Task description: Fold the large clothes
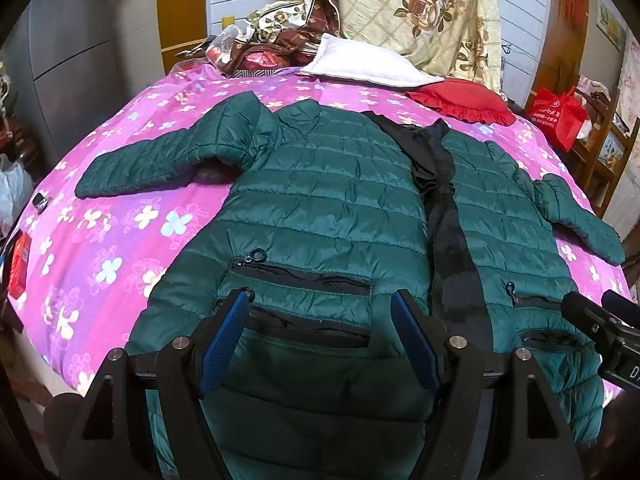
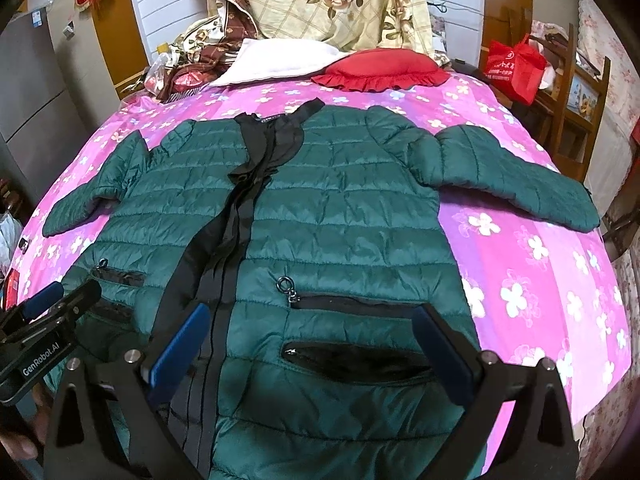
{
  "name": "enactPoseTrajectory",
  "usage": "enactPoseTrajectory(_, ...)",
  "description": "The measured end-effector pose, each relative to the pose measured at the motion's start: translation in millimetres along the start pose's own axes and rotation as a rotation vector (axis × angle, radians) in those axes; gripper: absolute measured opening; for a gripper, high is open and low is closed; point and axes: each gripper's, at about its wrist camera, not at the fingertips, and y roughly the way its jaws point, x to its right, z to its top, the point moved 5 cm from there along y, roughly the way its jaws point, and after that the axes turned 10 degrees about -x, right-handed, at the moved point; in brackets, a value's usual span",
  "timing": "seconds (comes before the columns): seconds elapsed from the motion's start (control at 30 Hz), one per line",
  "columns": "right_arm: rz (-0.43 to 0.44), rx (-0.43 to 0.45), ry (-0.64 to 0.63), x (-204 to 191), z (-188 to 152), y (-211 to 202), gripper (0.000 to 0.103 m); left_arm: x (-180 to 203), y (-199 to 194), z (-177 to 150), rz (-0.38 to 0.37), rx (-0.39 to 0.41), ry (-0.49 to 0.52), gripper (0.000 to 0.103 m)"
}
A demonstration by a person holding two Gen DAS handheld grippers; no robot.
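Dark green quilted puffer jacket (image 1: 328, 200): lies front-up, spread flat across the bed, both sleeves out to the sides, collar toward the pillows; black zipper placket (image 1: 444, 216) runs down its middle, partly parted near the collar; zipped pocket with a ring pull on each front panel

Pink and purple bedspread with white flower print (image 1: 132, 216): covers the bed, under the jacket

White rectangular pillow (image 1: 360, 64): at the head of the bed, beyond the collar

Red frilled cushion (image 2: 380, 68): beside the white pillow, touching it

Cream quilt with rose pattern (image 1: 420, 8): hung upright behind the pillows

Red carrier bag with white print (image 2: 512, 64): on wooden furniture off the bed's far side

Left gripper, black frame with blue pads (image 1: 320, 300): jaws apart, nothing between the pads; poised over the lower hem of one front panel, the pocket slit seen between the fingers; contact with the fabric cannot be told

Right gripper, black frame with blue pads (image 2: 312, 314): jaws wide apart, nothing clamped; poised over the other front panel, its near finger over the placket edge
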Motion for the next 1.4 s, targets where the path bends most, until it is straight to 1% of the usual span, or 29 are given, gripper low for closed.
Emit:
enactPoseTrajectory(0.47, 0.001, 0.001, 0.005, 1, 0, -1, 0.103, 0, 0, 0, 0.001, -0.001, 0.0, 0.048)
enactPoseTrajectory(0.87, 0.002, 0.003, 0.007, 4, 0, -2, 0.103, 4, 3, -6, -0.003, -0.017, -0.011, 0.048)
enactPoseTrajectory(1.4, 0.005, -0.007, 0.013, 6, 3, 1, 0.103, -2, 10, -2, -0.009, -0.03, -0.025, 0.048)
